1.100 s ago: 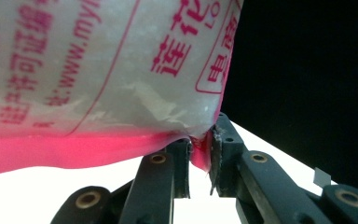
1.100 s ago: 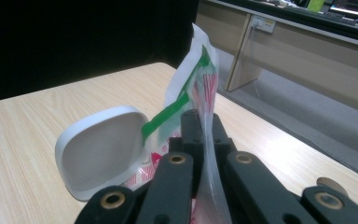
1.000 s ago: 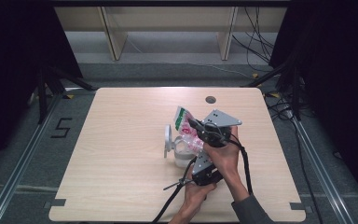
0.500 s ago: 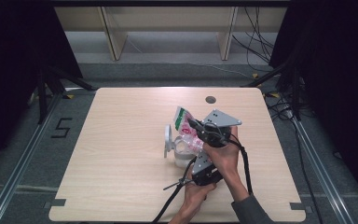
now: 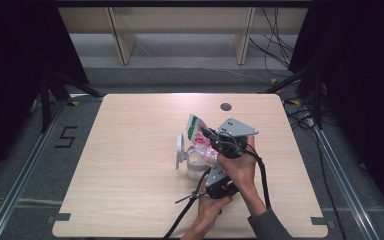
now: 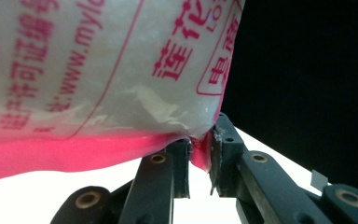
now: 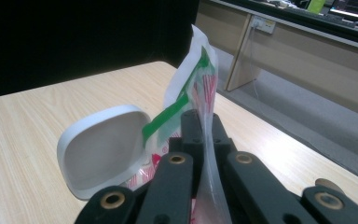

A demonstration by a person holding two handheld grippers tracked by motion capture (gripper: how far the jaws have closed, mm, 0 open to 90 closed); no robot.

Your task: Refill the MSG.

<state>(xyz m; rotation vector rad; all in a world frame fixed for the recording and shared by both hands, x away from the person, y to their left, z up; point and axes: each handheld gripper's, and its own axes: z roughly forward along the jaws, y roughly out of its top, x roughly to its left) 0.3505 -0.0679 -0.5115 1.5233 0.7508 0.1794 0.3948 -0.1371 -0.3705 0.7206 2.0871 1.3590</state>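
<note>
Gripping the plastic bag (image 5: 198, 136) with both grippers, left (image 6: 199, 154) low, right (image 7: 205, 128) high, I should tilt gently over the white container (image 5: 192, 162).

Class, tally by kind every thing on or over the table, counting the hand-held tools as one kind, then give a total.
Tools: 2 (left tool, right tool)
Plastic bags: 1 (bag)
White containers with hinged lid: 1 (container)
Total: 4

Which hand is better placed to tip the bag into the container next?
Left. The left gripper pinches the bag at its bottom corner, so lifting tips it. The right gripper holds the top, above the container.
</note>
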